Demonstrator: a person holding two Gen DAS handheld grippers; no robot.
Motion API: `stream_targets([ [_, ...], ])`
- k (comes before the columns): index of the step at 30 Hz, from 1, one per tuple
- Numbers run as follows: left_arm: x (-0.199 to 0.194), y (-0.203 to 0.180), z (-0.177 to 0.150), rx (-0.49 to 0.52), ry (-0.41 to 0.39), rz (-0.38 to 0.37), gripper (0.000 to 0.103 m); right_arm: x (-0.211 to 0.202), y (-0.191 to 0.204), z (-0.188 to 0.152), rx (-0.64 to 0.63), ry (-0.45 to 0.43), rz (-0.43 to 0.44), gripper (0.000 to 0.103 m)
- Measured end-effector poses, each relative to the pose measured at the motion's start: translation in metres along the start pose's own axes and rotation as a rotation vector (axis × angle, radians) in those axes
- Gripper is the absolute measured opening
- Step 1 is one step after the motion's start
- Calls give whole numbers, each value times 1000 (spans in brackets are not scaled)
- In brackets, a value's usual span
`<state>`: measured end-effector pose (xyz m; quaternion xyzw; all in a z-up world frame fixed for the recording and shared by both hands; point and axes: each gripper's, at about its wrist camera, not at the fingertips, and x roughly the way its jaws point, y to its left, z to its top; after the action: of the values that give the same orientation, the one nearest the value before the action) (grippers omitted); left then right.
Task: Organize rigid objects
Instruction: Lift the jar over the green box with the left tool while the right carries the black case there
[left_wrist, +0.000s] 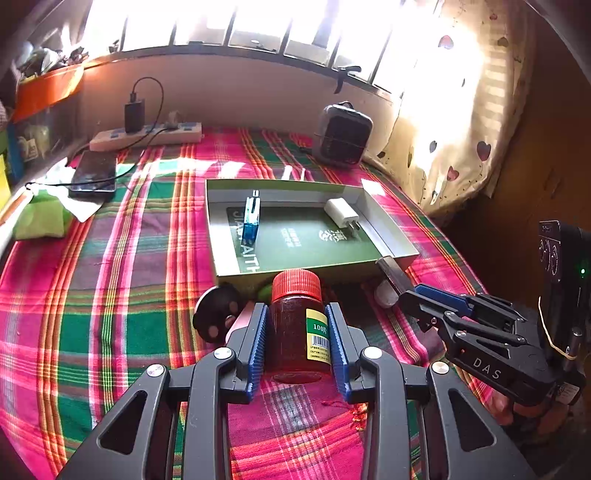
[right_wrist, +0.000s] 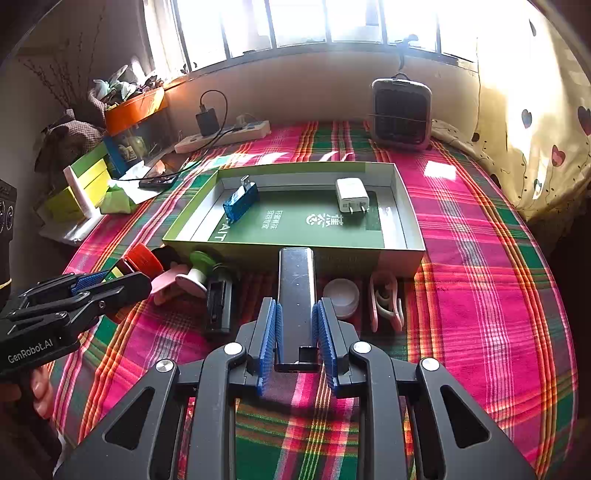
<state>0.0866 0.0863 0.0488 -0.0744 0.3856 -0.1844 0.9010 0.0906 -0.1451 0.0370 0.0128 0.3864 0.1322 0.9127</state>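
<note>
Left tool (left_wrist: 297, 325): blue pads clamped on either side of a red-capped pill bottle (left_wrist: 297, 321), brown body, yellow-green label reading "100". Bottle lies pointing cap-first toward the green tray (left_wrist: 391, 236), just short of its near wall, over the plaid cloth (left_wrist: 110, 295).

Right tool (right_wrist: 296, 328): pads closed against the sides of a dark rectangular power bank (right_wrist: 296, 291); its far end reaches the tray's near wall.

Tray contents: blue USB stick (right_wrist: 240, 202) at left, white wall charger (right_wrist: 352, 195) at right, well apart.

Along the tray's near wall, right wrist view: green-and-white spool (right_wrist: 197, 271), small black device (right_wrist: 218, 304), white round lid (right_wrist: 341, 295), pink clips (right_wrist: 386, 301). A black round item with pink paw pads (left_wrist: 218, 314) lies just left of the bottle in the left wrist view.

Back of surface: power strip (right_wrist: 225, 136) with black adapter plugged in, phone (left_wrist: 93, 176) on cable, small square heater (right_wrist: 400, 112) under the window.
</note>
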Motion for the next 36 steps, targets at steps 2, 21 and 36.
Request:
stream_targets([
  [2, -3, 7, 5, 8, -3, 4, 30, 1, -3, 5, 4, -1, 3, 24],
  [21, 15, 55, 52, 16, 33, -12, 30, 46, -34, 59, 8, 42, 19, 24],
  [36, 120, -14, 91, 32, 125, 29, 30, 96, -43, 81, -23, 123, 43, 24],
])
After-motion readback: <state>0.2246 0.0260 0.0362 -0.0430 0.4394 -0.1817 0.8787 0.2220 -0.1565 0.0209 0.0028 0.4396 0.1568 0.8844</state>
